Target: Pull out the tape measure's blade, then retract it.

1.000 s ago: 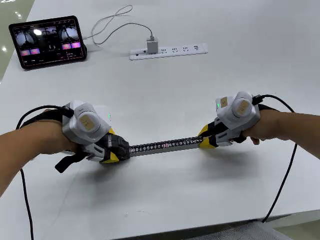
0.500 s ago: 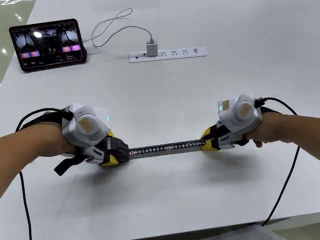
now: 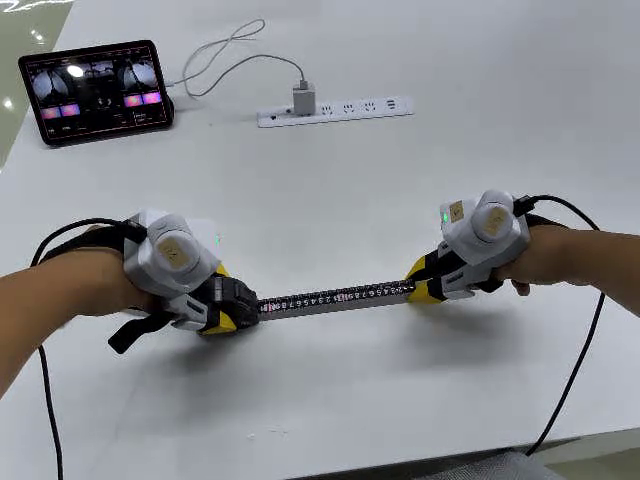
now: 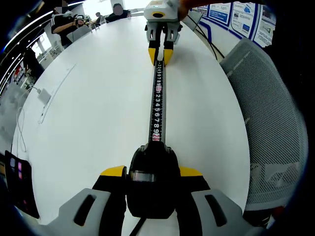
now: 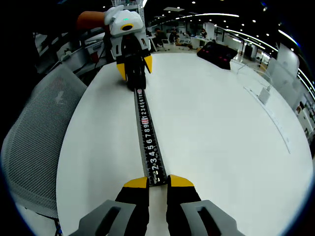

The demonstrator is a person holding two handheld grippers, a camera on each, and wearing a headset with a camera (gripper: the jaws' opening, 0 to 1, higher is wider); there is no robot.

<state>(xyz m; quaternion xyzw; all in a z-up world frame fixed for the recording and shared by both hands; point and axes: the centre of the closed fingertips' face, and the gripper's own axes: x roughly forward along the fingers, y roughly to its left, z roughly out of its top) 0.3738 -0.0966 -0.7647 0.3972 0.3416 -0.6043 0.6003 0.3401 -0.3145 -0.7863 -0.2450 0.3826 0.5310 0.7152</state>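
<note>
Spanning left to right, the blade point(image 3: 335, 296) joins the case point(image 4: 152, 183) clamped in the left gripper point(image 3: 223, 298) to the right gripper point(image 5: 157, 182) pinching its tip.

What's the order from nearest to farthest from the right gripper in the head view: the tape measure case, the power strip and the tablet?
From the right gripper, whose fingers pinch the blade:
1. Tape measure case, to its left, at the blade's other end.
2. Power strip, farther back and slightly left.
3. Tablet, far back on the left, beyond the power strip's end.
</note>
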